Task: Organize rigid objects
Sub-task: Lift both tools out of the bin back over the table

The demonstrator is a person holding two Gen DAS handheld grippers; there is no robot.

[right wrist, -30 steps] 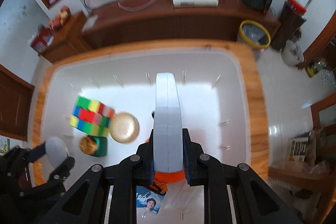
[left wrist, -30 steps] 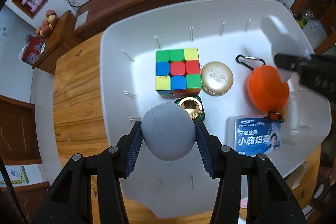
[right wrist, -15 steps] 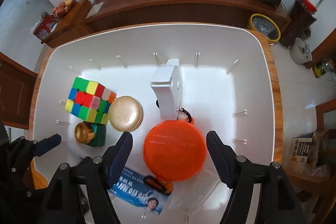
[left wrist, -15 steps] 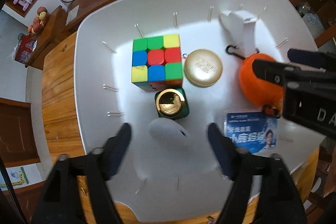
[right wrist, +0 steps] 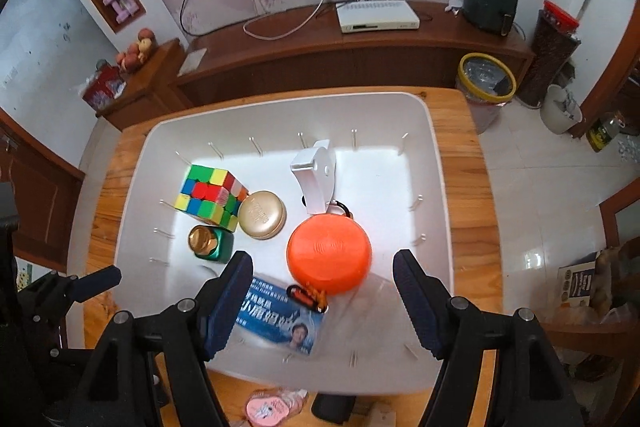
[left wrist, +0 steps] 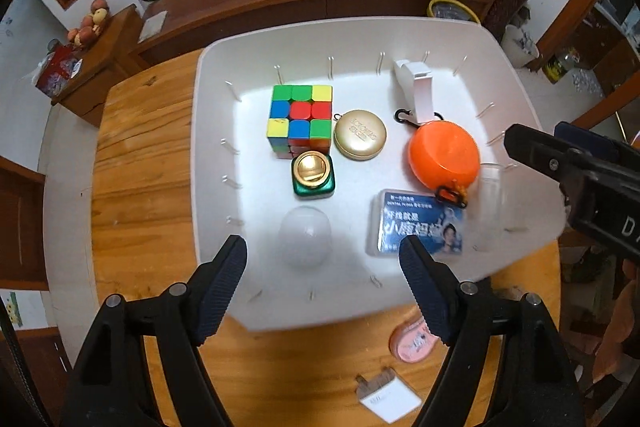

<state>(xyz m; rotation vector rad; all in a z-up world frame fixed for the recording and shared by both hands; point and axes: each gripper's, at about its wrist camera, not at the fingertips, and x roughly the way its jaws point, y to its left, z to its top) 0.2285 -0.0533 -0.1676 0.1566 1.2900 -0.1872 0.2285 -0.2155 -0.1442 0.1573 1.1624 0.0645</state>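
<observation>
Both grippers hang over the white tray (left wrist: 208, 131) on the wooden bench (left wrist: 144, 187), and both are spread wide with nothing between the fingers: the left gripper (left wrist: 323, 287) and the right gripper (right wrist: 323, 291). Just ahead of the left gripper, between its fingers' line of reach, lies a pale grey egg-shaped shell (left wrist: 306, 241); it looks hard, smooth and light, so it is likely to squirt out unless taken across its widest part. Beyond it stands a small green jar with a gold lid (left wrist: 314, 174), probably glass and heavier, best pinched on its flat sides. Further ahead sits a Rubik's cube (left wrist: 301, 119), stiff and flat-faced, the easiest hold of all. To the right of the cube is a round gold tin (left wrist: 360, 134), low and slick, needing a grip across its rim. Straight ahead of the right gripper is an orange round case (right wrist: 329, 253) with clips, rigid but domed, and beyond it a white plastic dispenser (right wrist: 316, 179), light and narrow enough to take by its flat sides. Under the right gripper's left finger lies a blue dental-floss box (right wrist: 280, 319), thin and flat, hard to lift except by its edges. Off the tray, nearer than the left gripper, a pink item (left wrist: 414, 341) and a small card (left wrist: 390, 401) rest on the bench.
</observation>
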